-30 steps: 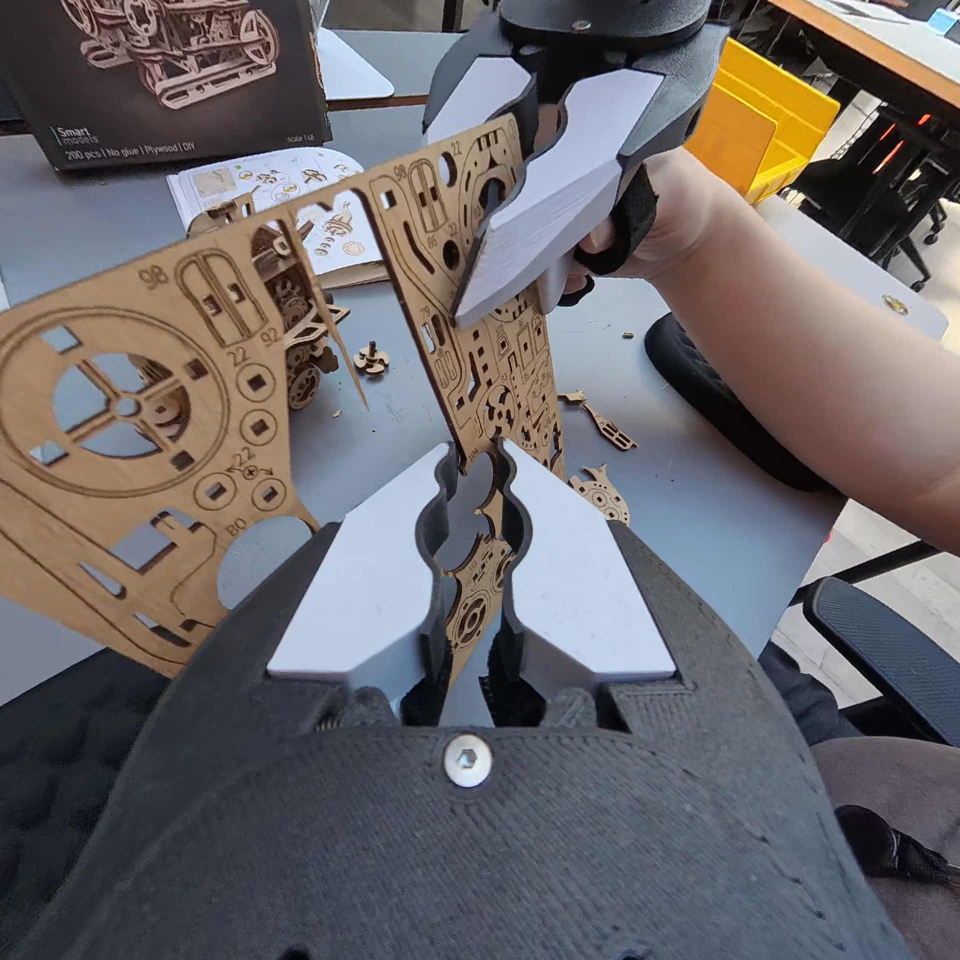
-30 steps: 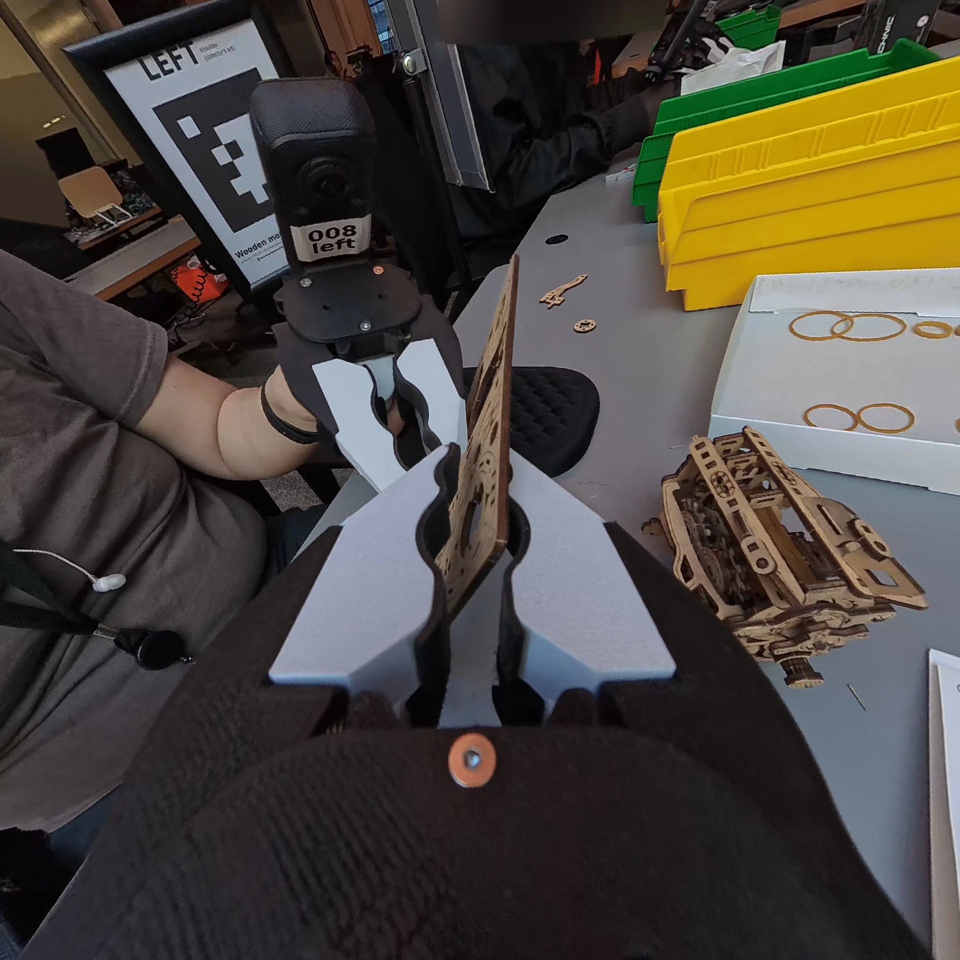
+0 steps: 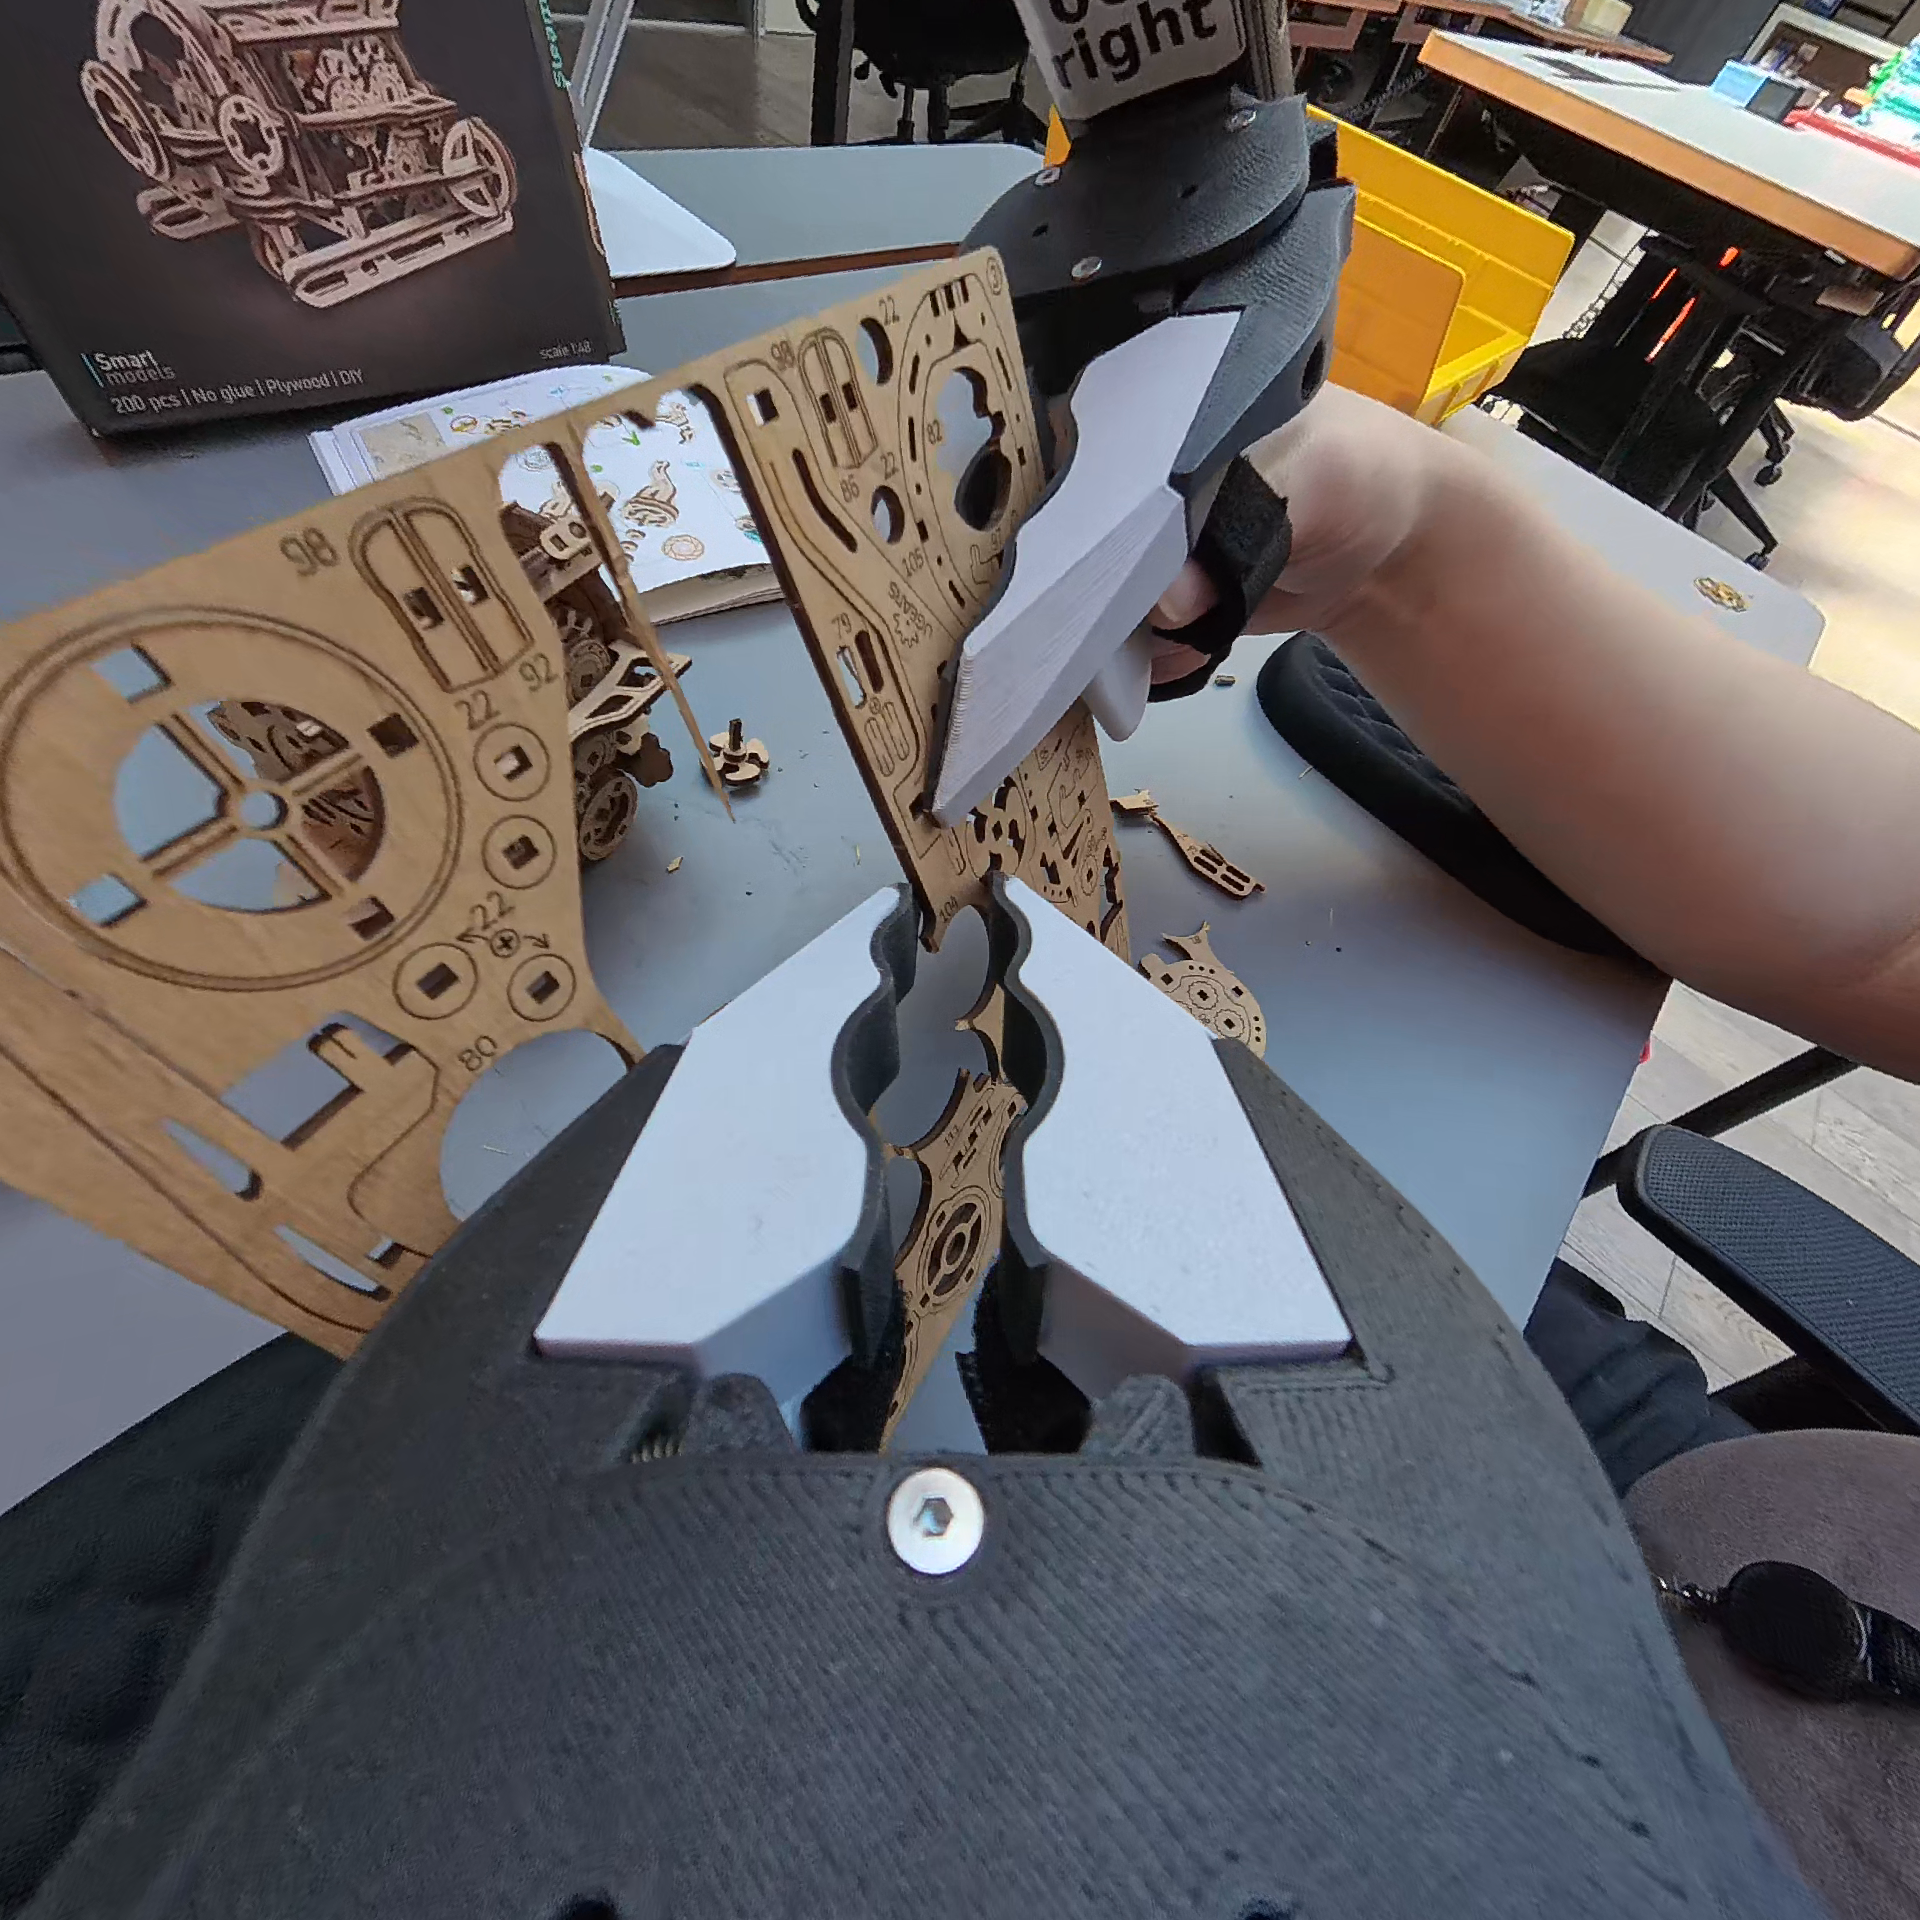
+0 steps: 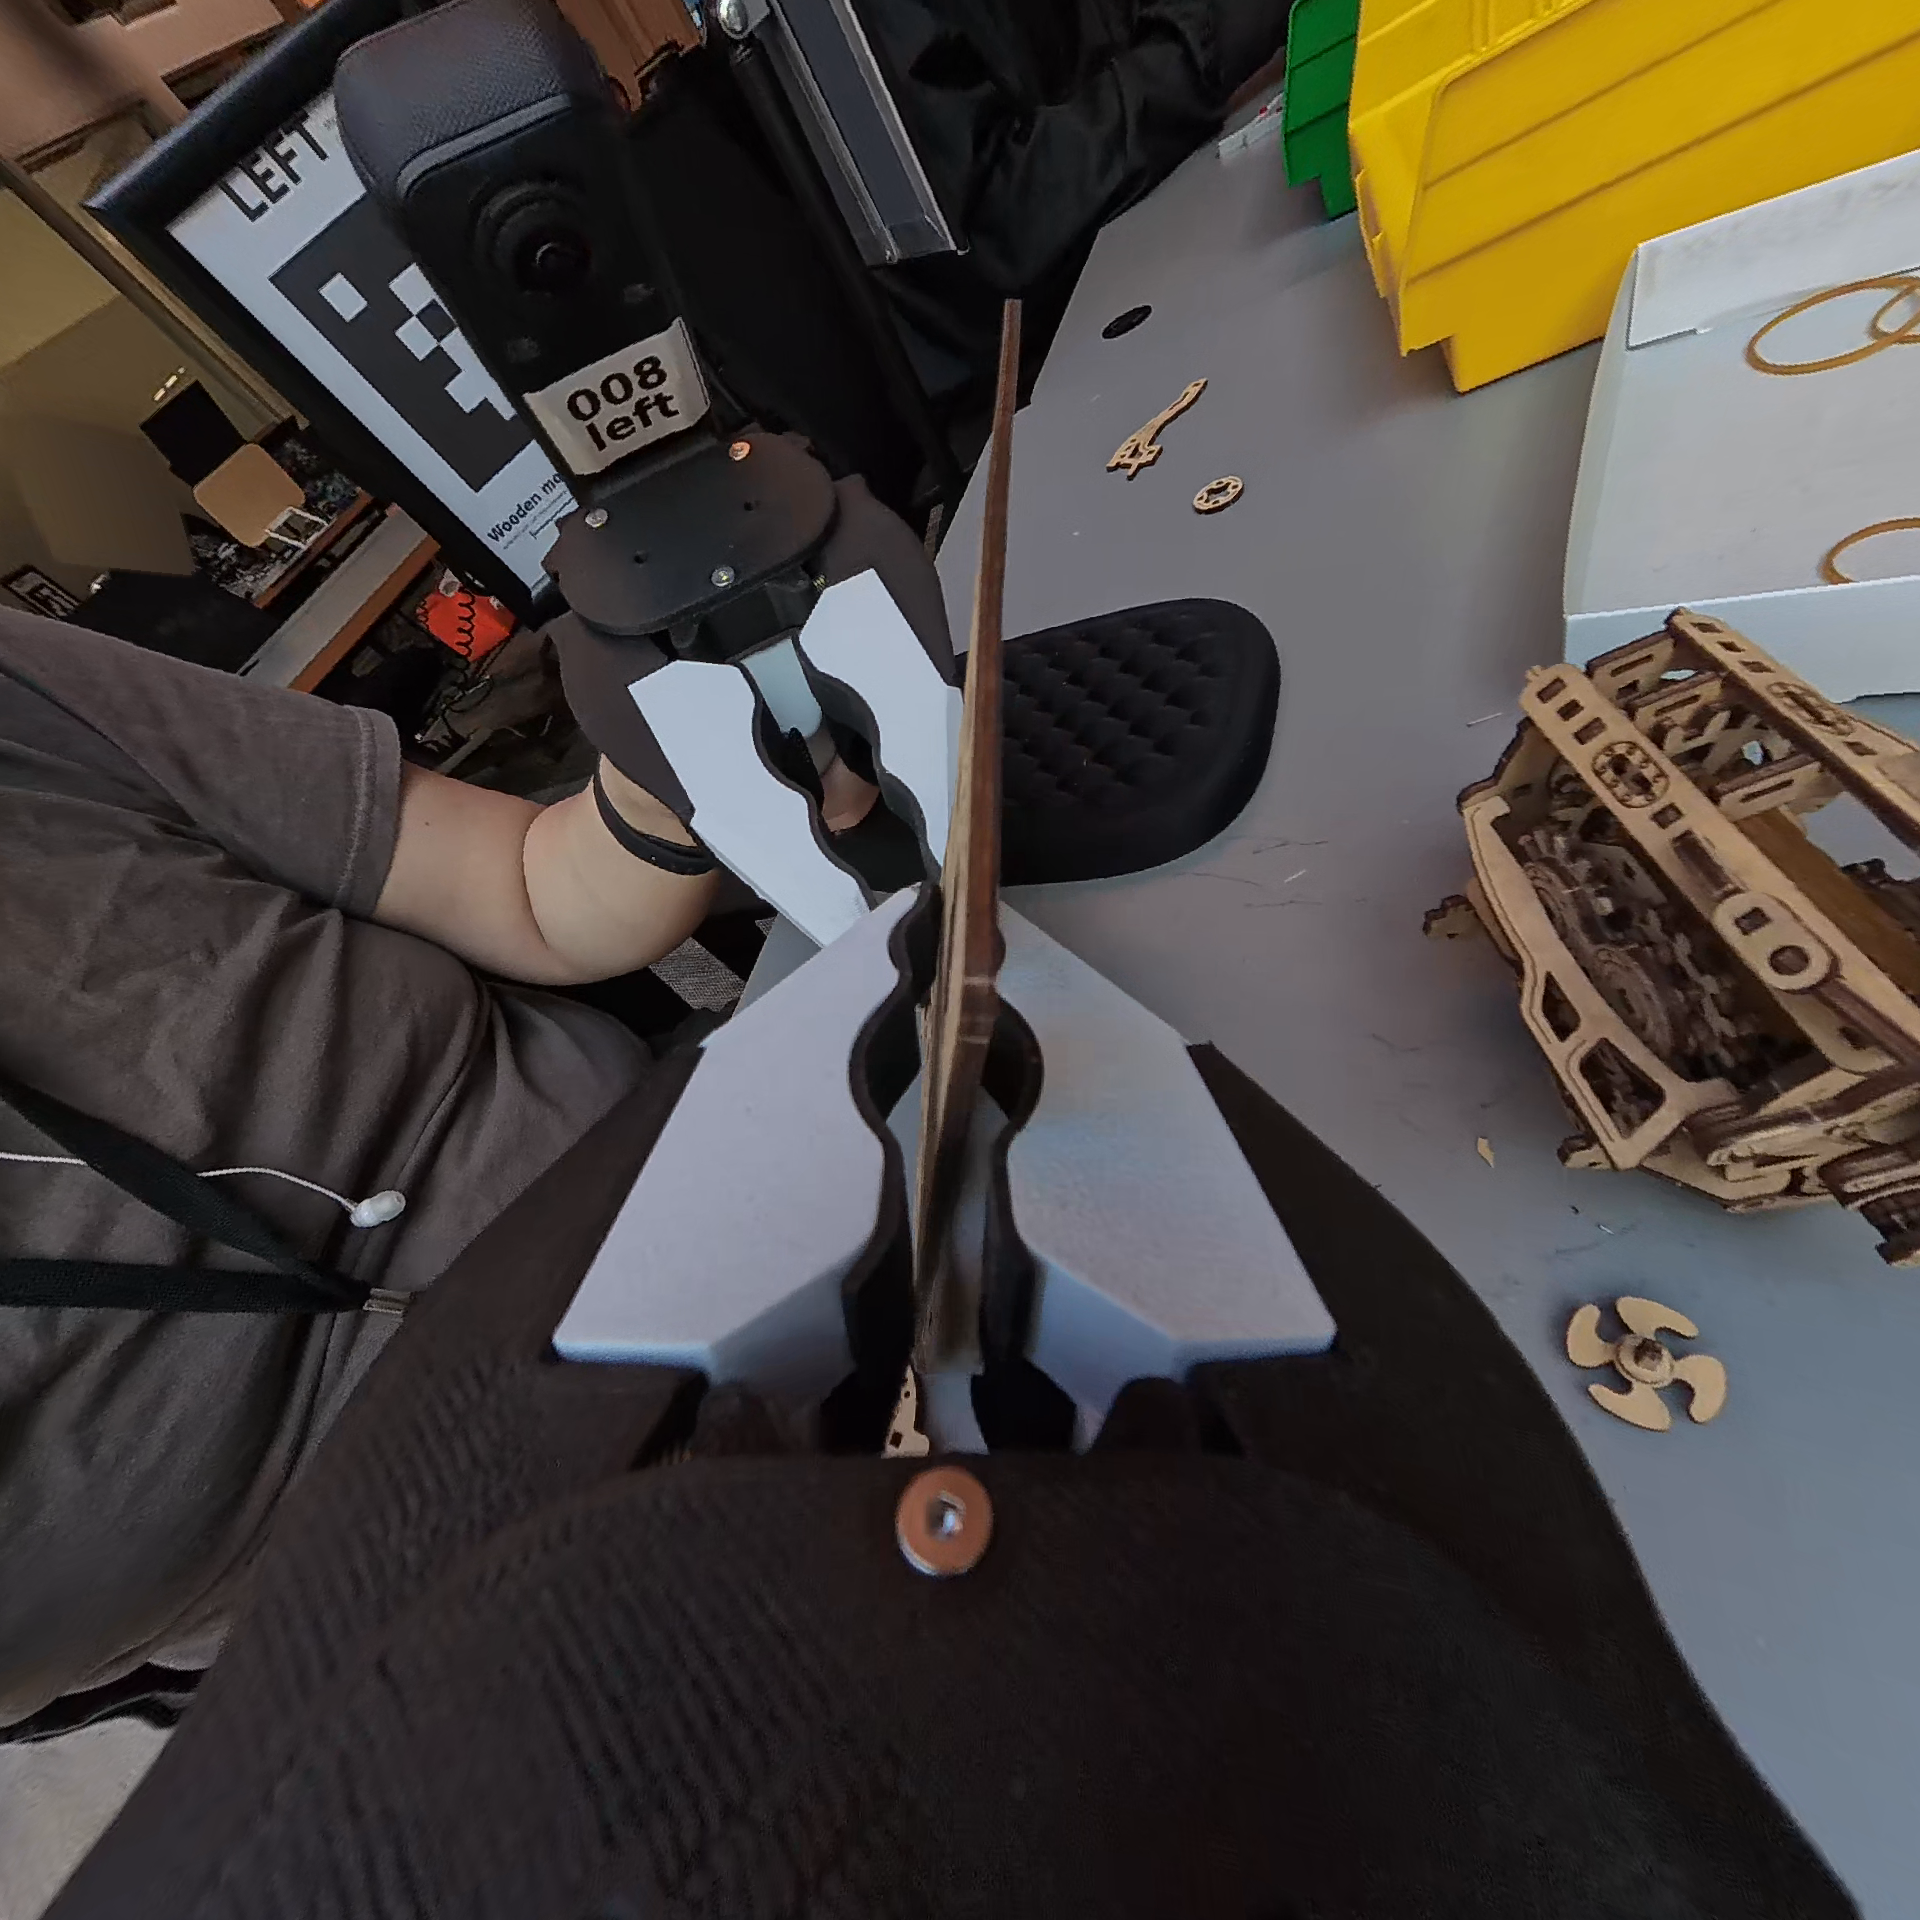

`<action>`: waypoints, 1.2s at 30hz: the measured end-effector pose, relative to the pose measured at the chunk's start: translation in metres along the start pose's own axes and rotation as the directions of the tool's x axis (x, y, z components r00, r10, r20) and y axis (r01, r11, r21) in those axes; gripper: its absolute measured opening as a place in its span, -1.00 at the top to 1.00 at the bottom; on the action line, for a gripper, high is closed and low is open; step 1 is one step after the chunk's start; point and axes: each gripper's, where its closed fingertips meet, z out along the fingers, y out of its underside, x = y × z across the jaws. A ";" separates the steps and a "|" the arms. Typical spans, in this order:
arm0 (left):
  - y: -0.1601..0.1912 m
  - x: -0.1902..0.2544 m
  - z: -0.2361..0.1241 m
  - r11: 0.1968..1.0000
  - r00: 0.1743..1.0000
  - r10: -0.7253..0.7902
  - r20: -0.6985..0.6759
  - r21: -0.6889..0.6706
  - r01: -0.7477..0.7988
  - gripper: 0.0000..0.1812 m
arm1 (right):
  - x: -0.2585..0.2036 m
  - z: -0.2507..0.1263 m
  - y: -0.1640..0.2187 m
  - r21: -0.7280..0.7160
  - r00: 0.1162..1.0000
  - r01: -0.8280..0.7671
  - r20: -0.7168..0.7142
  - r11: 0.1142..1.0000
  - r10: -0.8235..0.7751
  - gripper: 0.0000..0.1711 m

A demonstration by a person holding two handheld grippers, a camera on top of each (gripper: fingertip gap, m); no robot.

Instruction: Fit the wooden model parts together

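A thin laser-cut plywood parts sheet (image 3: 260,810) is held upright over the grey table. My right gripper (image 4: 961,914) is shut on its narrow right strip, which runs edge-on (image 4: 987,623) between the fingers. In the left wrist view the right gripper (image 3: 935,810) pinches the strip from the right. My left gripper (image 3: 951,909) sits just below it, jaws a little apart, with the strip's lower end showing at a slant in the gap. In the right wrist view the left gripper (image 4: 873,894) is beside the sheet, its tips hidden.
A part-built wooden model (image 4: 1714,935) (image 3: 592,727) stands on the table (image 4: 1351,1039). A wooden propeller (image 4: 1647,1361) and loose cut-outs (image 3: 1205,997) lie about. A black pad (image 4: 1122,727), white tray with rubber bands (image 4: 1714,582), yellow bins (image 4: 1610,187), kit box (image 3: 291,187) and booklet (image 3: 644,499) surround it. Less than 4 cm separates the two grippers' tips. From either gripper's tips it is about 15 cm to the wooden propeller (image 4: 1647,1361). It is also in sight in the left wrist view (image 3: 731,756).
The right gripper has slid down the strip toward the left gripper. The sheet has turned and is now edge-on in the right wrist view. The left gripper's jaw gap is unchanged.
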 end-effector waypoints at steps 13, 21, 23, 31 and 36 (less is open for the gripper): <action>0.000 -0.002 0.001 1.000 1.000 -0.001 -0.015 -0.014 0.001 0.90 | 0.003 0.002 0.000 0.015 1.000 -0.023 -0.003 1.000 0.023 0.98; -0.001 0.001 0.002 1.000 0.998 -0.021 -0.051 -0.015 0.020 0.89 | 0.001 0.000 0.001 0.000 1.000 0.014 -0.017 1.000 -0.014 0.99; -0.002 0.002 0.001 0.999 0.996 -0.047 -0.077 -0.010 0.046 0.90 | 0.000 0.001 0.000 0.002 1.000 0.022 -0.013 1.000 -0.022 0.98; -0.005 0.005 -0.003 0.992 0.982 -0.124 -0.145 0.015 0.127 0.92 | -0.003 0.001 0.000 0.005 0.999 0.044 -0.003 0.999 -0.044 0.98; -0.005 0.005 -0.004 0.994 0.987 -0.094 -0.130 0.044 0.100 0.92 | -0.005 0.001 0.000 0.006 0.997 0.072 0.000 0.997 -0.072 0.98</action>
